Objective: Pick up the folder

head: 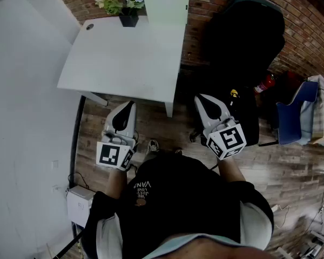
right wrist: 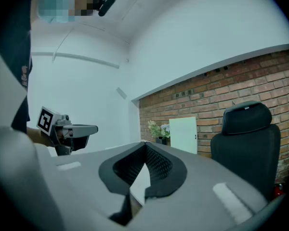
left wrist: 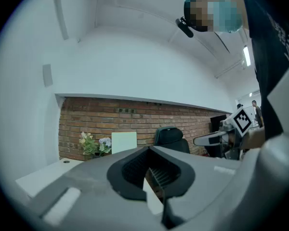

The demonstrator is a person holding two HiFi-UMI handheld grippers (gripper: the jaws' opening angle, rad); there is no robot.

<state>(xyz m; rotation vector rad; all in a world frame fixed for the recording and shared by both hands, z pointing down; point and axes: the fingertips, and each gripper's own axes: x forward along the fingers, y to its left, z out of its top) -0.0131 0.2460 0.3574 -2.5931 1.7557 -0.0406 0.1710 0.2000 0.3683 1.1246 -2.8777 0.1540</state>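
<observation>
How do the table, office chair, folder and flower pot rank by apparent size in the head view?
Largest to smallest:
table
office chair (its dark outline is unclear)
folder
flower pot

White surface (head: 124, 58), pushed up near a brick wall (head: 205, 15), standing on a plank floor (head: 156, 123). At the far edge: a black pot of flowers (head: 128, 16), a pale folder (head: 166, 1) upright just beside it. Small dark hole (head: 89, 27) near the far left corner.

Table (head: 119, 63) lies open in front — flower pot (head: 128, 19) just beside the folder (head: 166, 3), chair (head: 245, 34) at right.
</observation>
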